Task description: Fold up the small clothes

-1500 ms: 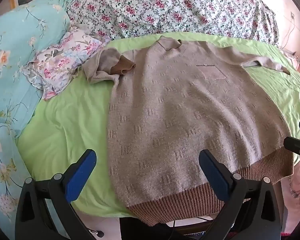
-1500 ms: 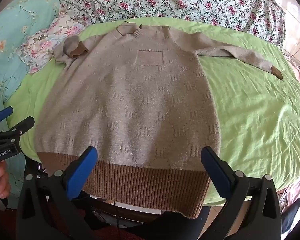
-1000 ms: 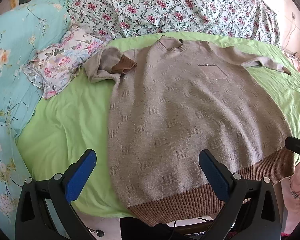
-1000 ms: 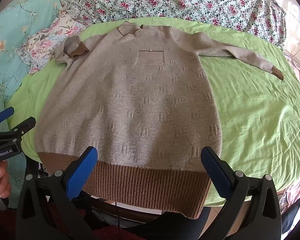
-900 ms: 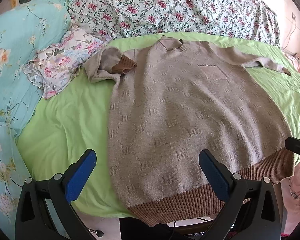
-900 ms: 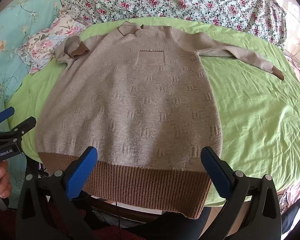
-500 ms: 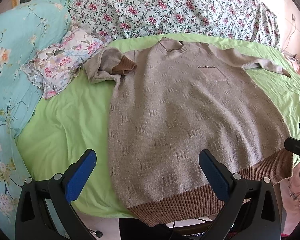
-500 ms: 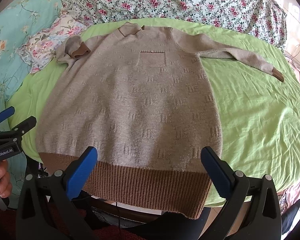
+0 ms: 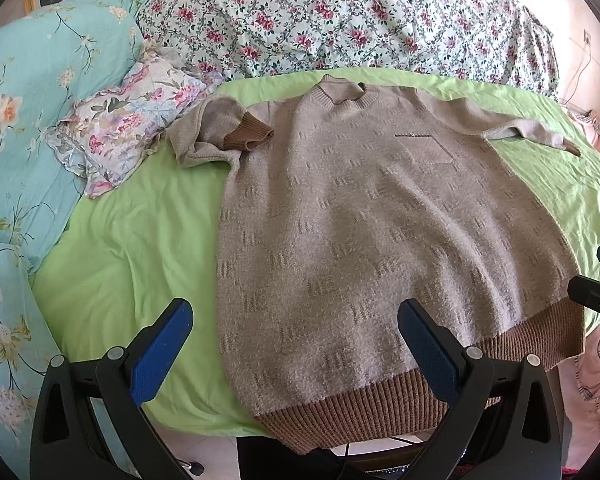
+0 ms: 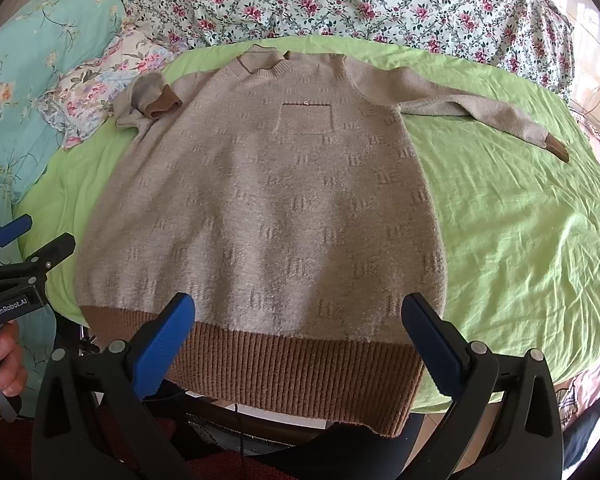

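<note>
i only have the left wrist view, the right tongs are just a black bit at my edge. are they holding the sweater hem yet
Observer: No. The right tongs are open and empty. The brown hem of the sweater shows between their fingers.
Operator: ok and the far sleeve, looks squashed on my side
Observer: The outstretched sleeve lies flat and unfolded on the green sheet, with its brown cuff pointing away from the body.
Operator: where does my left one sit from over there
Observer: The left tongs sit open off the hem's left corner, not touching the sweater. A hand grips their handle.
</note>
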The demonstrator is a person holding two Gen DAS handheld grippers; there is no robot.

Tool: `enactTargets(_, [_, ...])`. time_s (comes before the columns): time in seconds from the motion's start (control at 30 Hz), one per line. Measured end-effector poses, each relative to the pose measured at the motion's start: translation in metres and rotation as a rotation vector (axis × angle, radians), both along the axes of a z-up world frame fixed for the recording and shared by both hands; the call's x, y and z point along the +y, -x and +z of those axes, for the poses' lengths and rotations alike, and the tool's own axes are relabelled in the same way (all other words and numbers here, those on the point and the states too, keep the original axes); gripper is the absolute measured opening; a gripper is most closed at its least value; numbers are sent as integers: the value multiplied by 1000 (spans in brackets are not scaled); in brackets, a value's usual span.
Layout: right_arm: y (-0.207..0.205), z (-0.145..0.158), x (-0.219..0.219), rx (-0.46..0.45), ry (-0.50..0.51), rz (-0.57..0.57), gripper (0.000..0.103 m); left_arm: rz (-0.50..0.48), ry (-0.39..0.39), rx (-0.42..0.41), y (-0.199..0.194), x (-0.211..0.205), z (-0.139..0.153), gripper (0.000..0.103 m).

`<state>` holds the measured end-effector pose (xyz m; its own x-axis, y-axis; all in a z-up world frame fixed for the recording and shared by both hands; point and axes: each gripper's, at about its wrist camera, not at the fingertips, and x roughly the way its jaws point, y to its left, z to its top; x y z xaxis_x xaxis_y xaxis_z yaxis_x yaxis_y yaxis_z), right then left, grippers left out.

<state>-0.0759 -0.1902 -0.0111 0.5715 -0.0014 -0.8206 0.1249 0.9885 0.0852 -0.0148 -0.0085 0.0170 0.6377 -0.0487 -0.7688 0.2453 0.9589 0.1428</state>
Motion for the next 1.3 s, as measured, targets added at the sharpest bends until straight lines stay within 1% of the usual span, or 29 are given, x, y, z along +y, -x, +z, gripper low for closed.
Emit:
enactTargets(0.37, [0, 2, 0, -4, -8, -2, 103, -5, 7, -2, -1, 0, 3, 103])
enactTargets(0.6, [-2, 3, 0, 12, -7, -1, 103, -9, 15, -1, -3, 0, 4, 103])
enactTargets(0.8, [-1, 4, 0, -59, 11, -2, 103, -13, 15, 2, -4, 0, 3, 103])
enactTargets(0.87, [-3, 4, -1, -50, 5, -3, 103, -15, 16, 2, -5, -1, 4, 103])
enactTargets(0.9, [-2, 4, -1, -72, 11, -4, 103, -16, 16, 3, -6, -1, 4, 103])
enactTargets(0.97, [-3, 3, -2, -57, 1, -5, 103, -18, 16, 5, -6, -2, 3, 103])
enactTargets(1.0, [-4, 1, -5, -16, -14, -5, 103, -19, 16, 6, -7, -3, 3, 103])
enactTargets(1.03, [-4, 0, -5, -7, -17, -6, 103, -22, 16, 8, -8, -4, 2, 103])
enactTargets(1.17, [-5, -1, -9, -18, -26, -9, 103, -27, 11, 15, -11, -5, 0, 103])
enactTargets(1.3, [-8, -4, -16, -15, -13, -25, 103, -23, 14, 26, -20, -4, -4, 103])
